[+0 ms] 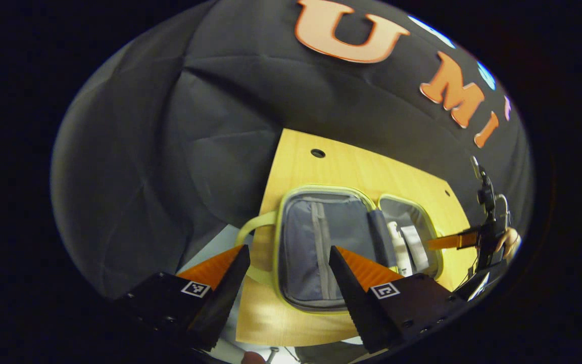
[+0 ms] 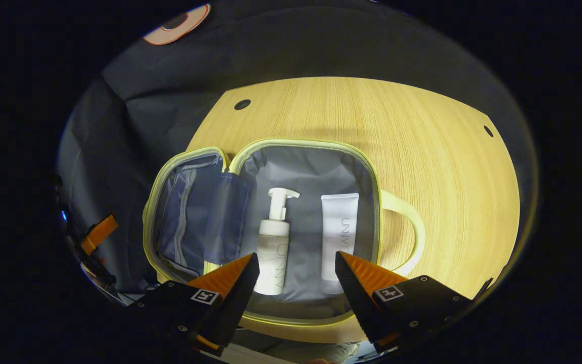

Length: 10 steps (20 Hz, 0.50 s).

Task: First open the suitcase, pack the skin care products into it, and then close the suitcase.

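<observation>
Left gripper [image 1: 288,255]: jaws spread wide with nothing between them; held above the near left part of the counter, looking down on the lid half of the suitcase.
Counter [image 2: 422,167]: pale wood-grain top with small dark round holes near its far edge; black cloth wall behind it.
Suitcase [image 2: 301,167]: small soft case with a yellow-green zip rim and grey lining, lying fully open and flat on the counter, its two halves side by side.
Lid half [image 2: 190,212]: on the left in the right gripper view; grey lining with a pocket, a dark fabric flap at the hinge between the halves.
Main half: on the right in the right gripper view; holds both skin care products.
Pump bottle [image 2: 275,242]: white, lying flat in the main half, pump head pointing to the far side.
Tube [image 2: 339,232]: white, lying flat just beside the pump bottle on its right, not touching it.
Handle [image 2: 412,227]: yellow-green loop on the right outer edge of the main half, resting on the counter.
Right gripper [image 2: 296,265]: jaws wide apart and empty; poised over the near edge of the main half, above the two products.
</observation>
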Each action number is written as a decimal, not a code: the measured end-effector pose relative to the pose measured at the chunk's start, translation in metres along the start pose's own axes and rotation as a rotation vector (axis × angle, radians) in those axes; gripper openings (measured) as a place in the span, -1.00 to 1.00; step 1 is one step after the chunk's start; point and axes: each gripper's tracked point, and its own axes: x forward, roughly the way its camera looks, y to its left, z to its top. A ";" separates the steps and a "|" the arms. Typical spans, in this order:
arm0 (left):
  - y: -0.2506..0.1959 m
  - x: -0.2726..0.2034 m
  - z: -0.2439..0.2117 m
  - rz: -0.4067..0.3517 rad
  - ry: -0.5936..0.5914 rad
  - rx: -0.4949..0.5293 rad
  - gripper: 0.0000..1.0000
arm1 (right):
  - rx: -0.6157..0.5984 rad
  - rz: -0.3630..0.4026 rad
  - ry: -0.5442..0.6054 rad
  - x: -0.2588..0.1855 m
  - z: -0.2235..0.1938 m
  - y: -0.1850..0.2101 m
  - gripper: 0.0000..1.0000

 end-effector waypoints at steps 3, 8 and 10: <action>0.024 0.020 0.006 -0.029 -0.017 -0.084 0.98 | 0.002 -0.012 -0.014 -0.010 0.005 0.001 0.92; 0.055 0.059 -0.003 -0.110 -0.020 -0.184 0.97 | 0.033 -0.025 -0.023 -0.025 0.004 0.002 0.92; 0.064 0.077 -0.010 -0.133 -0.005 -0.233 0.97 | 0.044 -0.045 -0.034 -0.030 0.005 -0.001 0.93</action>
